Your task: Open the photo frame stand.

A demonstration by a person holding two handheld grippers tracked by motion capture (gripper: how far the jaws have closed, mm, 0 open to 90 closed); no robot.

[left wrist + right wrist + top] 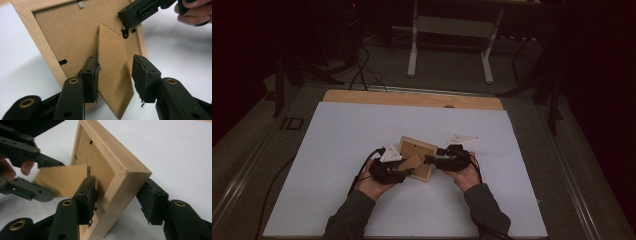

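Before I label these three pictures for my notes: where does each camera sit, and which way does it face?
High view: above the person's side, looking forward and down on the table; forearms, both hands and grippers show.
Left gripper view: rides the left gripper, facing the picture frame back and its fold-out stand; own jaws show.
Right gripper view: rides the right gripper, facing the frame's corner, which sits between its jaws.
Shared: both gripper views show the frame, the stand and the other gripper.
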